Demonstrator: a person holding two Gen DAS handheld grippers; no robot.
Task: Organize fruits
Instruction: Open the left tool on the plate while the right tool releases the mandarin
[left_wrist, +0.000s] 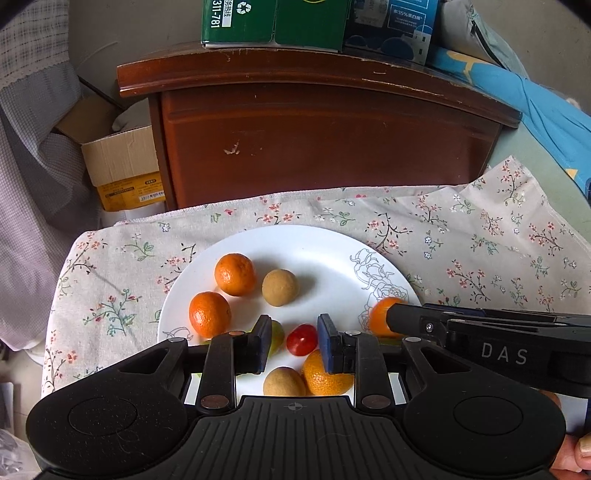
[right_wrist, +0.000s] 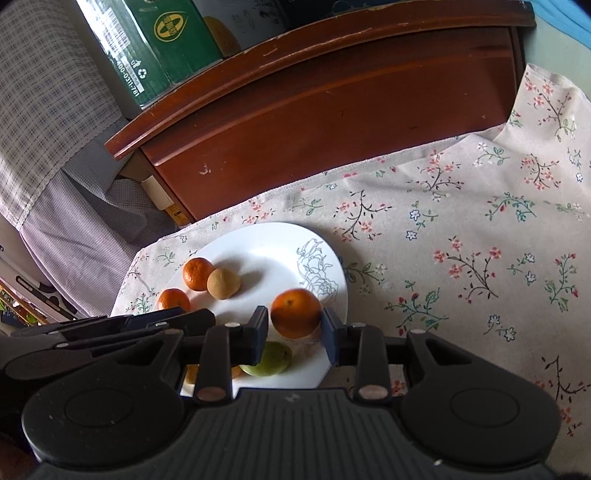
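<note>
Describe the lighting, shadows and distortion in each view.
Left wrist view: soft daylight, the fruit casting shadows rightward on the white plate; the fisheye bows the wooden cabinet top. Right wrist view: the same soft light, the tangerine between the fingers sharp, the scene tilted, dark corners.

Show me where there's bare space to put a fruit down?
The floral cloth right of the white plate is open. The plate's far middle, beyond the tan fruit, is bare too. Its near half is crowded with oranges, a tomato and both tools.

Matte black grippers (left_wrist: 291, 345), blue-padded jaws, "DAS" lettering.
</note>
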